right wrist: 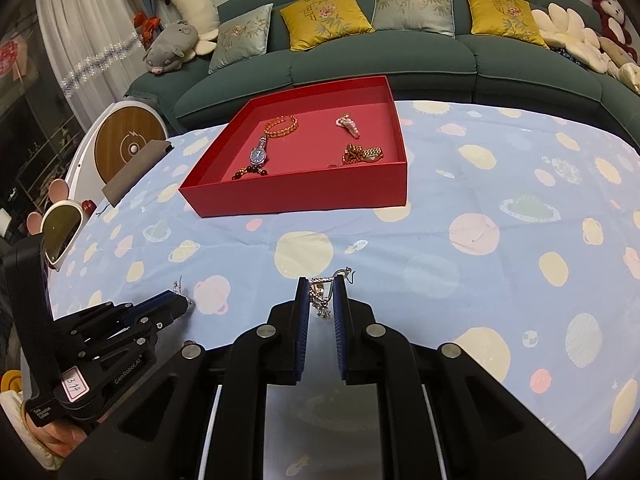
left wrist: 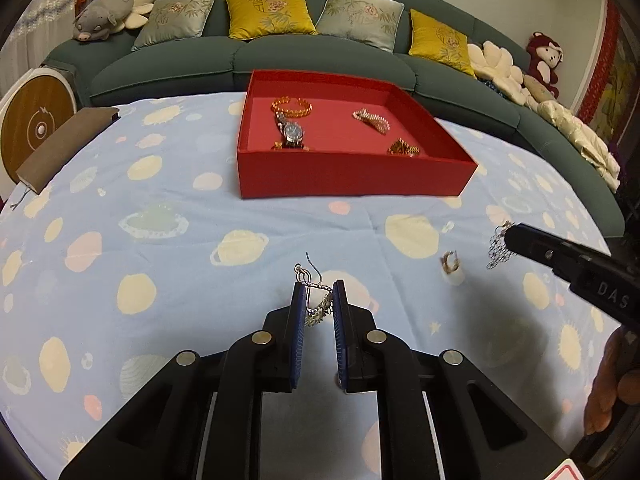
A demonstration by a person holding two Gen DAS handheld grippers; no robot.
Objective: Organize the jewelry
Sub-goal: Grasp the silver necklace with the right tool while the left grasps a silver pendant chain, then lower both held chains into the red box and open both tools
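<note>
A dangling earring [left wrist: 316, 300] with a thin wire hook sits pinched between the blue pads of the left gripper [left wrist: 318, 292], above the planet-print tablecloth [left wrist: 160, 220]. The right gripper [right wrist: 322, 286] has its pads drawn in narrow on a second earring [right wrist: 323, 296], a silver chain-mesh piece whose hook pokes out past the right pad; in the left view that same piece hangs from the right gripper's tip. A small gold ring [left wrist: 450, 262] lies on the cloth between the two tools. Farther back stands a red tray [left wrist: 352, 178], holding a wristwatch [left wrist: 292, 132], an orange bracelet [left wrist: 292, 106], a pearl bracelet [left wrist: 372, 119] and a gold chain [left wrist: 404, 148]. A green sofa [left wrist: 320, 60] with cushions runs behind the table.
</note>
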